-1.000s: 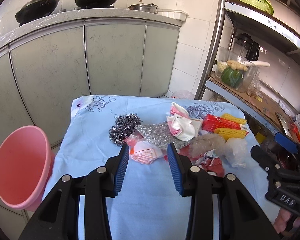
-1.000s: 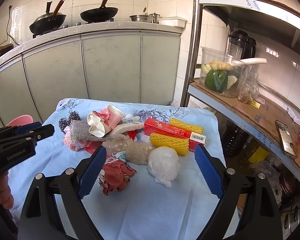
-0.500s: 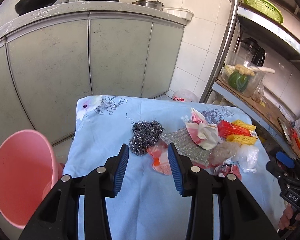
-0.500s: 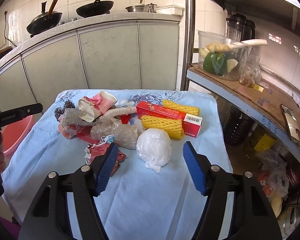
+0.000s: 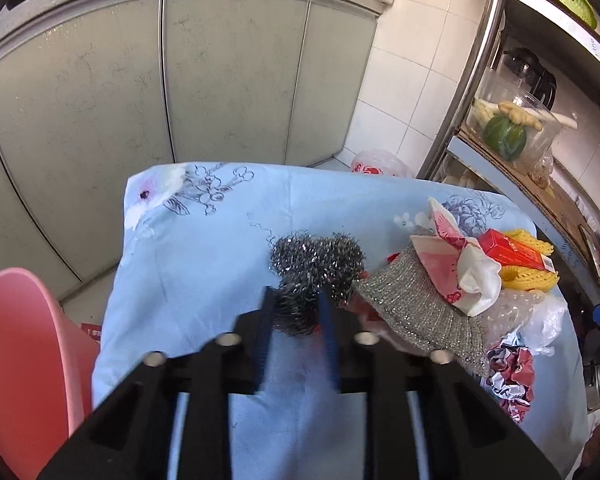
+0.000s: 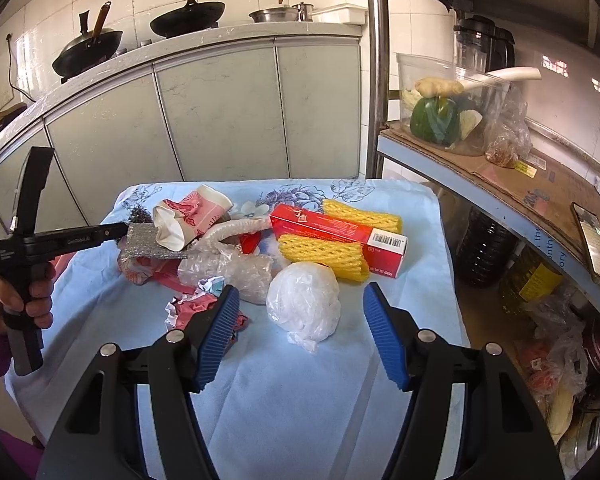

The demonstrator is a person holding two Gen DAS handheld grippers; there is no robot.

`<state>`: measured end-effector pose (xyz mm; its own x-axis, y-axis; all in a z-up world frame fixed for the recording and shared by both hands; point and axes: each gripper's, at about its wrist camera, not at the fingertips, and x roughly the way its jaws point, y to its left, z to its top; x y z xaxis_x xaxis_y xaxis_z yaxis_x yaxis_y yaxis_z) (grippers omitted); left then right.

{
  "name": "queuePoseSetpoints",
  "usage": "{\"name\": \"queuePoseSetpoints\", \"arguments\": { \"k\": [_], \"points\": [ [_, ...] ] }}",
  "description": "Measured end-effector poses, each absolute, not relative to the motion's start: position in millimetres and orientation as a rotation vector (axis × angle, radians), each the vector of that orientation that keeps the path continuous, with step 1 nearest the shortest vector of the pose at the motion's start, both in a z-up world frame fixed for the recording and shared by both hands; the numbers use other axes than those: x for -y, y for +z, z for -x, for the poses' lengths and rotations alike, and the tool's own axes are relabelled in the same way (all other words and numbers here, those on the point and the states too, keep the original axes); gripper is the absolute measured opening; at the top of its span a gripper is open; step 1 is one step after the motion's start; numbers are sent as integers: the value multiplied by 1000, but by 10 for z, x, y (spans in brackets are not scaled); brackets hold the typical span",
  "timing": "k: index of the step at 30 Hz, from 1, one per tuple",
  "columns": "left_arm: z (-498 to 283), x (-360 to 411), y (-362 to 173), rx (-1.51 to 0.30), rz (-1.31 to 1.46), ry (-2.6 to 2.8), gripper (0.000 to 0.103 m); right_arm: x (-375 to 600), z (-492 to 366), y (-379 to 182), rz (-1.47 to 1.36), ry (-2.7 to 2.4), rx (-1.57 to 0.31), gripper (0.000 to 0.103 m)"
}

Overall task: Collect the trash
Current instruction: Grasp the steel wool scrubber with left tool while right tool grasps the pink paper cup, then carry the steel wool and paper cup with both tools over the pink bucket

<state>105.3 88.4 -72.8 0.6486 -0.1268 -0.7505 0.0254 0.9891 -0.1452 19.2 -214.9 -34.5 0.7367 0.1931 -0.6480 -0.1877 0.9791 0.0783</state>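
Left wrist view: the left gripper (image 5: 296, 312) has just been closing, its jaws now narrow and pinching the near edge of the steel wool scrubber (image 5: 314, 268) that earlier lay ahead of them. That looks like a first grasp; the pink bin (image 5: 24, 364) waits to its left. The right gripper (image 6: 300, 332) hangs wide around the white plastic ball (image 6: 304, 304), not touching.

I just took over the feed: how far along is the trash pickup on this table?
Nothing looks binned yet; what shows of the pink bin holds no trash. In hand: the left gripper has just been closing its jaws, with the steel wool scourer between them. The right gripper is open around the white plastic ball. Left on the cloth: red box, yellow foam nets, paper cup, bubble wrap, crumpled wrappers.
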Motion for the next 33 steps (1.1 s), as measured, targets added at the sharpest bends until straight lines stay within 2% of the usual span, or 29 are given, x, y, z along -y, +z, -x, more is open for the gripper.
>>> {"name": "queuePoseSetpoints", "arguments": {
  "k": [1, 5, 7, 18, 24, 29, 31, 33],
  "points": [
    [-1036, -901, -724, -854, 134, -83, 8, 2138, -196, -343, -7, 213, -713, 65],
    [-950, -982, -680, -835, 170, -80, 6, 2046, -223, -329, -10, 246, -720, 64],
    [-863, -1009, -611, -813, 167, -73, 5, 1976, -244, -303, -12, 272, -720, 60],
    [-425, -1127, -293, -723, 197, -92, 5, 1162, -577, -109, 42, 442, -694, 60],
    [-319, -1174, -260, -717, 213, -97, 5, 690, -873, -209, 161, 396, -711, 60],
    [-289, -1171, -242, -711, 203, -103, 5, 696, -1081, -376, 128, 330, -795, 60],
    [-275, -1156, -215, -704, 201, -108, 5, 746, -1112, -426, 99, 334, -830, 39],
    [-246, -1140, -173, -692, 198, -112, 5, 804, -1106, -437, 67, 349, -855, 39]
  ]
}}
